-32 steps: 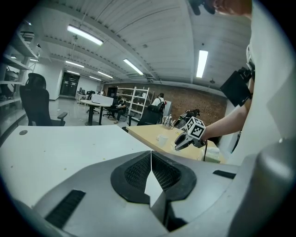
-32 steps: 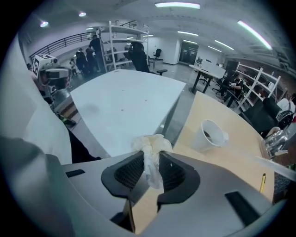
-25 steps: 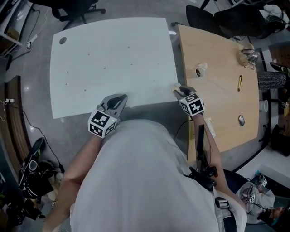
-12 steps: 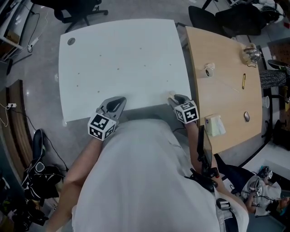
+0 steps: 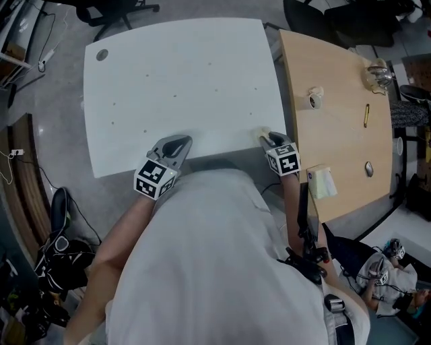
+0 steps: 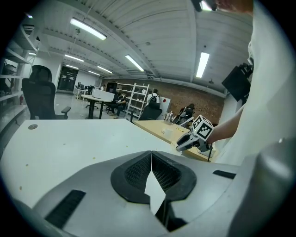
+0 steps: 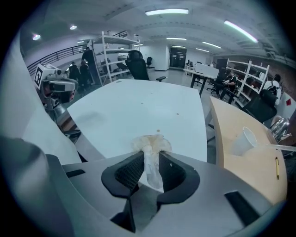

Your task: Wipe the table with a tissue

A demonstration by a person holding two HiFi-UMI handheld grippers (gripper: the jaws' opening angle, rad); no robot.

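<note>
A crumpled white tissue [image 7: 150, 148] is pinched in my right gripper [image 7: 149, 159], which is shut on it. In the head view the right gripper [image 5: 267, 137] sits at the near right corner of the white table [image 5: 182, 81], with the tissue [image 5: 260, 135] just at its tip over the edge. Small dark specks dot the table top [image 7: 138, 111]. My left gripper [image 5: 176, 144] rests over the near edge of the same table, jaws shut with nothing between them [image 6: 151, 163]. The left gripper view shows the right gripper [image 6: 185, 143] off to the right.
A wooden table [image 5: 337, 114] adjoins on the right, carrying a tape roll [image 5: 314, 99], a pen [image 5: 366, 115], a mouse [image 5: 368, 168], a tissue box [image 5: 322, 182] and a white paper cup [image 7: 243, 141]. Office chairs [image 5: 114, 10] stand beyond the far edge. Cables and bags lie on the floor at left.
Both grippers have drifted along the near edge of the white table and sunk slightly. The right one still holds the tissue at the near right corner; the left stays shut.
</note>
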